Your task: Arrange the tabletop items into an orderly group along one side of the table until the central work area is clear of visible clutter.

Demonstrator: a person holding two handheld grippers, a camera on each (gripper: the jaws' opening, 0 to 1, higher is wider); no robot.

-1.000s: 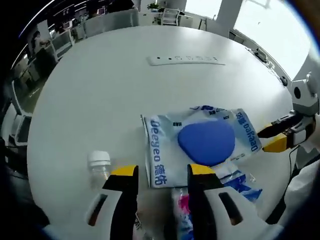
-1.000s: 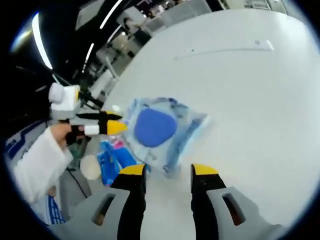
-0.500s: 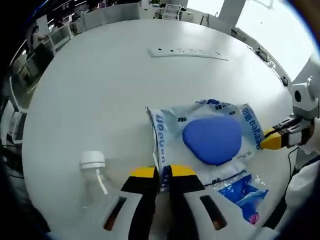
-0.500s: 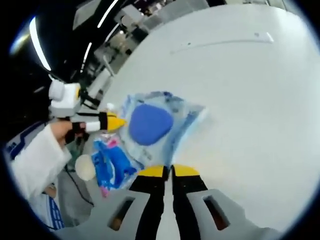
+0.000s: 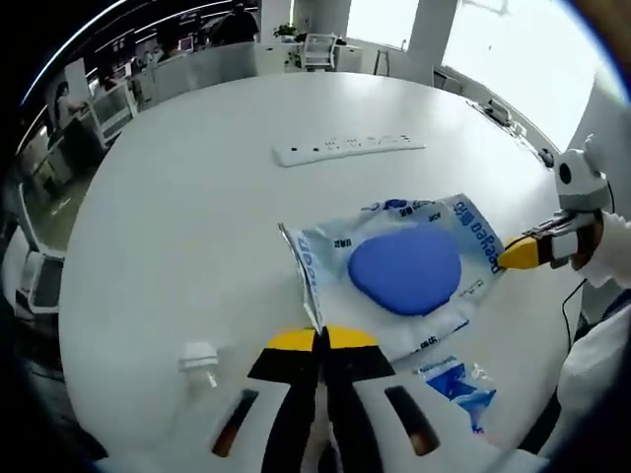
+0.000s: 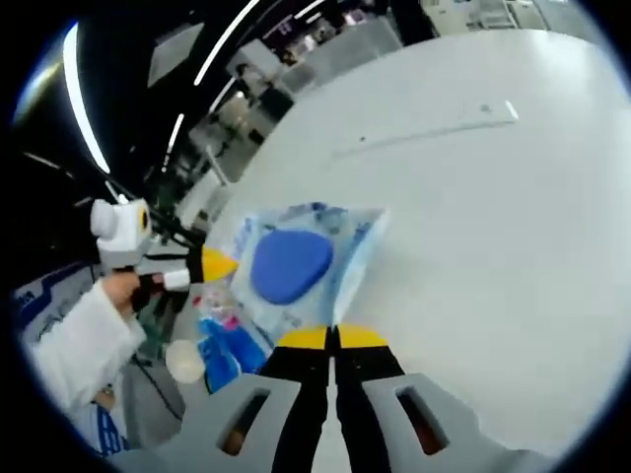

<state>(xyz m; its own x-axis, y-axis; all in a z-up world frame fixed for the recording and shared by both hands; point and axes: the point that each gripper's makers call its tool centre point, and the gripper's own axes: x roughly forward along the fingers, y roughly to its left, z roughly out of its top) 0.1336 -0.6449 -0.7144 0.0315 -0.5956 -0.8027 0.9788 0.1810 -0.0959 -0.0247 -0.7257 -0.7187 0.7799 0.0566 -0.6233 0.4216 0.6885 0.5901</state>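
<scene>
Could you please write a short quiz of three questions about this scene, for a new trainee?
1. True or false: the left gripper is shut on an edge of the wipes pack.
2. Which object lies farthest across the table in the left gripper view?
A. the power strip
B. the clear bottle
C. the blue packet
3. Fill in: the big oval patch on the wipes pack is coloured ____.

Key: 1 true; 2 A; 3 blue.
</scene>
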